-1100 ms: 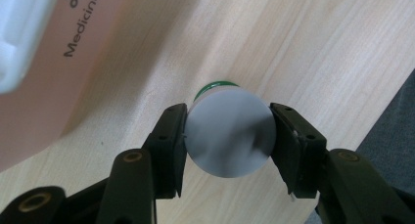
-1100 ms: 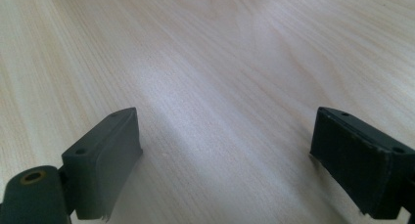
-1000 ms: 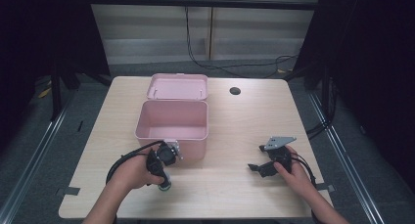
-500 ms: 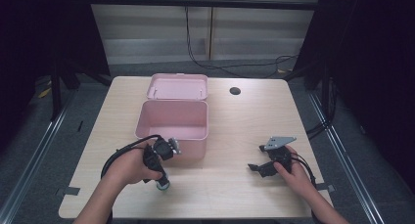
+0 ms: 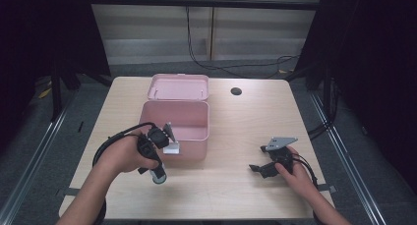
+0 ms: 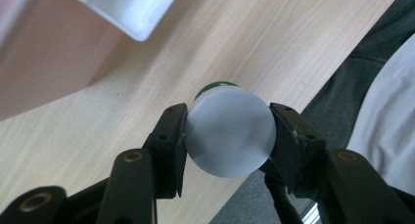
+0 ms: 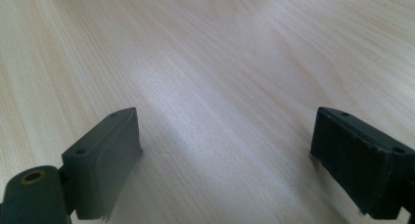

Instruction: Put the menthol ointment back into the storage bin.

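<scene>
My left gripper [image 5: 156, 167] is shut on a small round container with a white end [image 6: 230, 131] and a green band [image 6: 214, 86]. It is held just above the wooden table [image 5: 236, 131], in front of the open pink box [image 5: 179, 126]. From above, the container [image 5: 158, 175] pokes out below the person's left hand. The box's front wall [image 6: 39, 62] and its white latch [image 6: 127, 9] lie close beyond the jaws. My right gripper [image 5: 259, 169] rests on the table at the right, open, with bare wood between its jaws [image 7: 225, 155].
The box's lid [image 5: 178, 87] lies folded back behind it. A dark round hole [image 5: 236, 91] sits in the tabletop at the far right. The table's near edge and the person's clothing [image 6: 372, 87] are just beyond the held container.
My left gripper, with the container, has shifted slightly left and up toward the box front. The right gripper has stayed put.
</scene>
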A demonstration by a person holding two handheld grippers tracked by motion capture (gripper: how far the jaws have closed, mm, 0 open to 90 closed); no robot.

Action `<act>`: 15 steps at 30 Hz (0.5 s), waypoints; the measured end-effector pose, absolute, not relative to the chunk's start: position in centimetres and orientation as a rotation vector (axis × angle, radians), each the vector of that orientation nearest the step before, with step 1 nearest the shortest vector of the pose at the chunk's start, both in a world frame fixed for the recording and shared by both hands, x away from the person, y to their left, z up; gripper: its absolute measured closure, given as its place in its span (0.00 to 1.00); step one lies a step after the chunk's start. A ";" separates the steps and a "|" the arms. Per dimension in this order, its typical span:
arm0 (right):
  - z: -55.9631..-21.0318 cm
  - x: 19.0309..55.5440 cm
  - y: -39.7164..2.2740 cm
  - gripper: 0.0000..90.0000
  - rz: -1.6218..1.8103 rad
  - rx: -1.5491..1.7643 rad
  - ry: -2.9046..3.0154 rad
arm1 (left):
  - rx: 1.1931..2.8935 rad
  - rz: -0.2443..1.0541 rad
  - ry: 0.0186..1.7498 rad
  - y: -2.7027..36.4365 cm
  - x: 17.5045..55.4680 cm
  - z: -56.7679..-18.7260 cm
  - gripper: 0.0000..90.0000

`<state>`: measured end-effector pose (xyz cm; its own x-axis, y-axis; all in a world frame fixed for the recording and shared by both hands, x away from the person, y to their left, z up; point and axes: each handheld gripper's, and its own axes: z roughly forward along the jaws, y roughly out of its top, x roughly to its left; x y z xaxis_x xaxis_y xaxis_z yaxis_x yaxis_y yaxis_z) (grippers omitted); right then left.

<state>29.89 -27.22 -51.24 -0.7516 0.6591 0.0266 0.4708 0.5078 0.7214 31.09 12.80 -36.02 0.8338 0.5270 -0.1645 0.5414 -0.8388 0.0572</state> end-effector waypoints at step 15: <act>-51.2 29.9 -27.2 0.12 1.081 0.958 2.501 | 2.874 -0.201 0.945 13.7 32.4 -32.8 0.56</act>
